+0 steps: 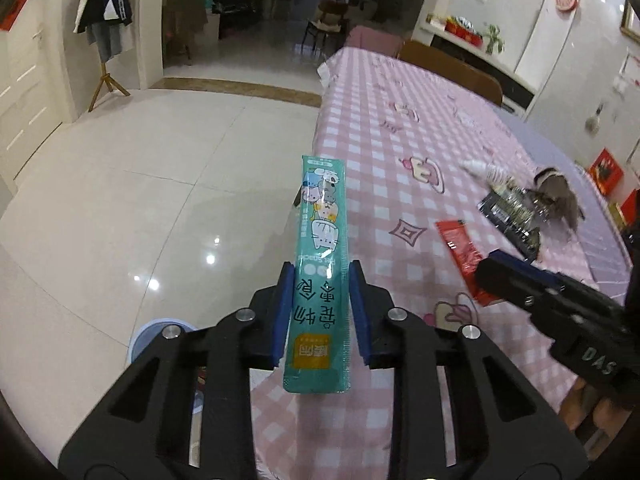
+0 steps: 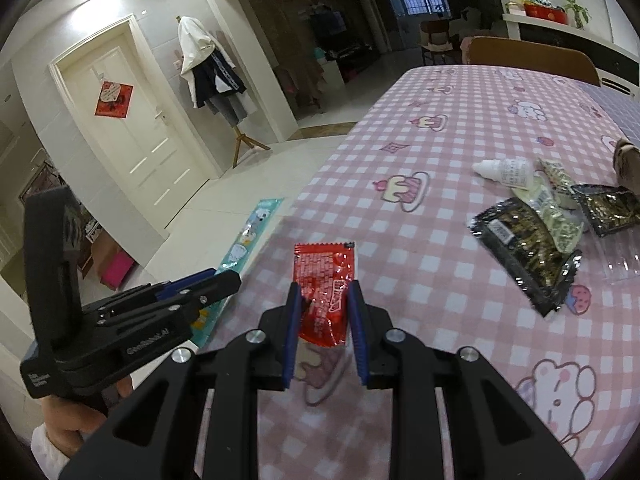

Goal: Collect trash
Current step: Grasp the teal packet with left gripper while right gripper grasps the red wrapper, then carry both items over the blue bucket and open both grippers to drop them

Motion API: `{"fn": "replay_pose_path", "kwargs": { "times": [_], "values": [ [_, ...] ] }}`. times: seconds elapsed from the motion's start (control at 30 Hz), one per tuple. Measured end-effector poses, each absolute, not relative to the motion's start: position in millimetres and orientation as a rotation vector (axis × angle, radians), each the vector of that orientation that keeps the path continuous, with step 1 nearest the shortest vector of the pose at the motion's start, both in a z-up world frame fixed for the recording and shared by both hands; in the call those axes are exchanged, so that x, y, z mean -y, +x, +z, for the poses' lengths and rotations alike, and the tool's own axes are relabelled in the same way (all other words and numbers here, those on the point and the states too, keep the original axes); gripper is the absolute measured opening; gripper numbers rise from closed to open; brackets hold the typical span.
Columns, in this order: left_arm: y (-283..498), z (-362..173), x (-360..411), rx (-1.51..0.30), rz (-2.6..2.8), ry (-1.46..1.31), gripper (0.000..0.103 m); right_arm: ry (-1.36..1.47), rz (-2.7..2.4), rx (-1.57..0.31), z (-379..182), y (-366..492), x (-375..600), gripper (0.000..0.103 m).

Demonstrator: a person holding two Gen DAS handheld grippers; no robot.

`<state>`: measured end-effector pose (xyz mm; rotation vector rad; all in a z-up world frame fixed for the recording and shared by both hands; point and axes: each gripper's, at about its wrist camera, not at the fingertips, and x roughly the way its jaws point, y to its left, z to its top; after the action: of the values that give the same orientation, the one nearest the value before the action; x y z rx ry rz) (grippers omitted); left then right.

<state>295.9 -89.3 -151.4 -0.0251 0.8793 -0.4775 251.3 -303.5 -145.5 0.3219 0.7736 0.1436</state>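
My left gripper (image 1: 319, 276) is shut on a long teal pet-snack wrapper (image 1: 320, 248) and holds it off the table's left edge, over the floor. The wrapper also shows in the right wrist view (image 2: 248, 236), with the left gripper (image 2: 224, 280) on it. My right gripper (image 2: 325, 292) is shut on a red sachet (image 2: 325, 280) just above the pink checked tablecloth (image 2: 440, 320). In the left wrist view the right gripper (image 1: 492, 268) holds that sachet (image 1: 460, 248).
Black foil packets (image 2: 524, 248), a greenish wrapper (image 2: 560, 216) and a small white bottle (image 2: 508, 170) lie at the right of the table. A light blue bin rim (image 1: 156, 330) shows below the left gripper. A wooden chair (image 2: 532, 58) stands behind the table.
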Motion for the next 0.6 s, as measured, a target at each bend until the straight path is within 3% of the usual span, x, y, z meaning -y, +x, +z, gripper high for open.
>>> {"fn": "replay_pose_path", "kwargs": {
  "times": [0.6],
  "values": [
    [275,-171,-39,-0.850,-0.266,-0.171,0.027,0.199,0.367,-0.816,-154,284,149,0.023]
  ]
}}
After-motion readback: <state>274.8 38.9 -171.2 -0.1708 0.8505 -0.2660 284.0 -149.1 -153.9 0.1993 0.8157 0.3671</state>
